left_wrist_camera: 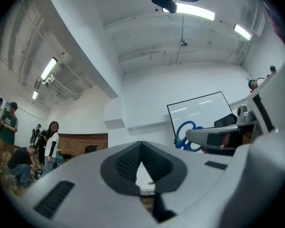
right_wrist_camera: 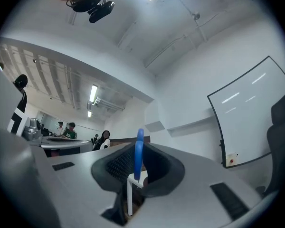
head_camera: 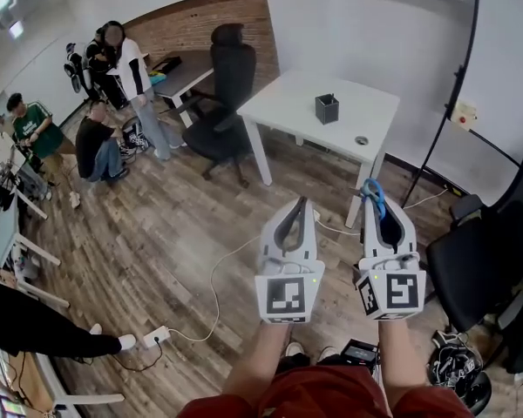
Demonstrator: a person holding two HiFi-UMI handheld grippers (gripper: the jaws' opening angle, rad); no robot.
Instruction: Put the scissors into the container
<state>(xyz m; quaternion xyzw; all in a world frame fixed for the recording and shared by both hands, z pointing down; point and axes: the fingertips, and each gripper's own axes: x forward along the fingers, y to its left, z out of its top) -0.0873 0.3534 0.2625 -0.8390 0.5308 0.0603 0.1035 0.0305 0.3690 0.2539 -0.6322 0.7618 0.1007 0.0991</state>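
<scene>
Pickup's done: right gripper [head_camera: 380, 207] pinches the blue scissors [head_camera: 375, 195], left gripper [head_camera: 295, 209] is pressed together, empty. Both are well short of the container [head_camera: 327, 109] on the worktop [head_camera: 288, 103], so the drop-in's left.

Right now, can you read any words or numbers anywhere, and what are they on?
No text here can be read.
Left gripper, right gripper: only black-and-white square markers, no letters.
Scissors: no print shows.
Green shirt: any print is too small.
Wall box: too small to read.
</scene>
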